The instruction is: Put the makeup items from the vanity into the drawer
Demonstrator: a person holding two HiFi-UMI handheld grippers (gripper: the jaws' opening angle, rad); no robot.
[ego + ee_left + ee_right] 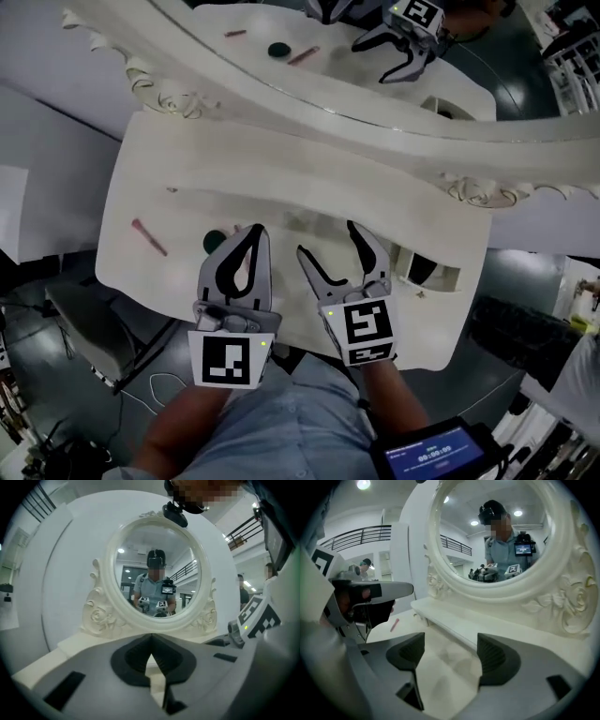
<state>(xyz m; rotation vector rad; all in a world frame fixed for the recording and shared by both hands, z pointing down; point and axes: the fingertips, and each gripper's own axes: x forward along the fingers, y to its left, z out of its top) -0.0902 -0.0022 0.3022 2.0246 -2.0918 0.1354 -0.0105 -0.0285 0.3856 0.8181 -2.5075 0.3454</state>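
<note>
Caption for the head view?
Left claw shut, right claw open, both empty above the vanity; pink stick, dark disc at left.

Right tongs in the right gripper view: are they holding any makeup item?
No, the right tongs stand open with only the bare white vanity top between them.

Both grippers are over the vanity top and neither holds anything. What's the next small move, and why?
Probably open the left gripper and ease it a little to its left, over the dark round item. Its jaws are together and empty, and that item lies right beside them, nearer than the pink stick. The right gripper is open but farther off.
</note>
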